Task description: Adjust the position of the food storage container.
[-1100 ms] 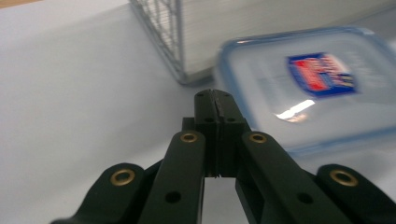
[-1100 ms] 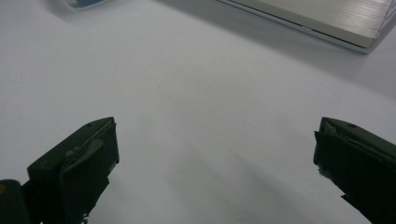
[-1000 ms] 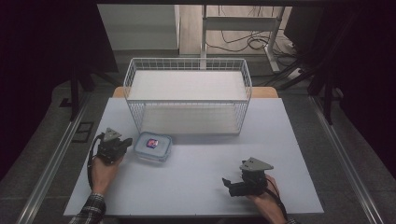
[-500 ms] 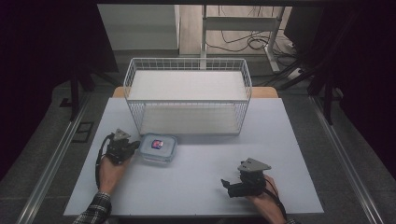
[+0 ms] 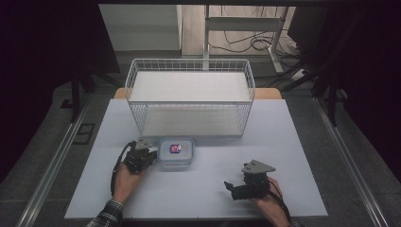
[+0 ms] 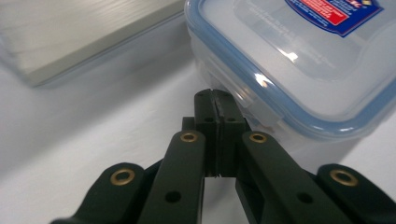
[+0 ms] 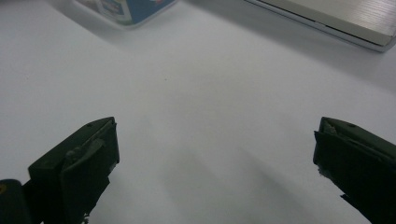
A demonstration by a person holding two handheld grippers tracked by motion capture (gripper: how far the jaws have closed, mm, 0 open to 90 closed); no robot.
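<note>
With its jaws pressed together, the left gripper [image 6: 217, 116] touches the side latch of the food container [image 5: 176, 152] before the wire basket [image 5: 190, 97], and a push could slide the container away while the spread right gripper [image 5: 235, 187] stays far from it

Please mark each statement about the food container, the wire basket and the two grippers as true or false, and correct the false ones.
1. The food container lies inside the wire basket. False: it sits on the table, in front of the basket.
2. The left gripper has its jaws pressed together at the container's edge. True.
3. The right gripper is shut on the container. False: its jaws stand wide apart over bare table, away from the container.
4. The container's lid has a blue rim and a red and blue label. True.
5. The lid is off the container. False: the lid is on it.
</note>
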